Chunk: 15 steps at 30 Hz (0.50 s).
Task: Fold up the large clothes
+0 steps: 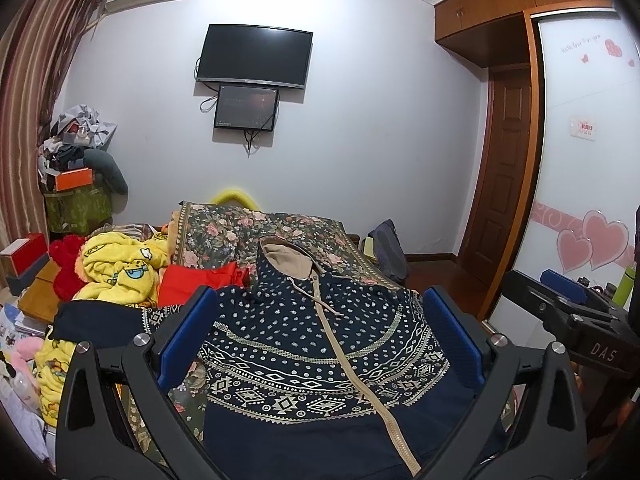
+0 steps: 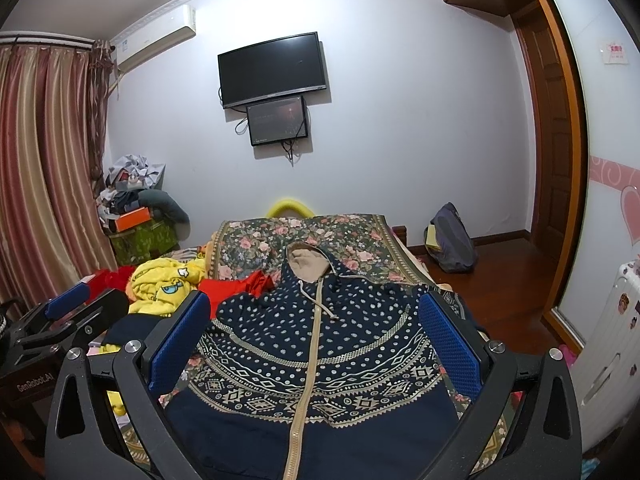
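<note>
Seemingly before the first fold, the navy patterned hoodie [image 1: 320, 344] lies zipped and flat on the floral bed [image 1: 224, 232], both the left claw [image 1: 320, 352] and right claw [image 2: 316, 352] spread apart above it, next needing a sleeve or edge pinched.

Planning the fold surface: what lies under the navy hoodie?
The hoodie lies spread on a floral bedspread, which shows around its hood and sides. Whatever sits directly beneath its body is covered.

Black gripper [image 1: 320, 344] frames, blue pads [image 1: 188, 336], silver screws [image 1: 141, 340].
</note>
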Available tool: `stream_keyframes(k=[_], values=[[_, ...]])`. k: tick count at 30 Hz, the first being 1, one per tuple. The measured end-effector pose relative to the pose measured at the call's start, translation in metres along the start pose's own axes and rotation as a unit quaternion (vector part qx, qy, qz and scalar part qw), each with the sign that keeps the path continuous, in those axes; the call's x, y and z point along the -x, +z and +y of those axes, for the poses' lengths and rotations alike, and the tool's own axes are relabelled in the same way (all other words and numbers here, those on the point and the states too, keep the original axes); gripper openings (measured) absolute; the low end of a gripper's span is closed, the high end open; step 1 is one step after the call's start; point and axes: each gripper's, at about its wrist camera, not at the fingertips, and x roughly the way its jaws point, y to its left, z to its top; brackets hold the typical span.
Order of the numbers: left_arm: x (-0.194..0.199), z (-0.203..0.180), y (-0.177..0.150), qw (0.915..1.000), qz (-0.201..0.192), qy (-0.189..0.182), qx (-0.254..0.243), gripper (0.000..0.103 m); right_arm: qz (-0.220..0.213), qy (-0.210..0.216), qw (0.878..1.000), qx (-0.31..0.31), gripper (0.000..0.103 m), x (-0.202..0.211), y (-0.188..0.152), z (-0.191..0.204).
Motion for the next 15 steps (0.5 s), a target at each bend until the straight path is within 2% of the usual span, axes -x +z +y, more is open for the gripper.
stream_keyframes(k=[15], values=[[-0.026,0.020,0.001,0.9997,0.015,0.016,0.012,0.103,0.022,-0.003,1.000,0.006,0.103,-0.026,0.002,0.001]])
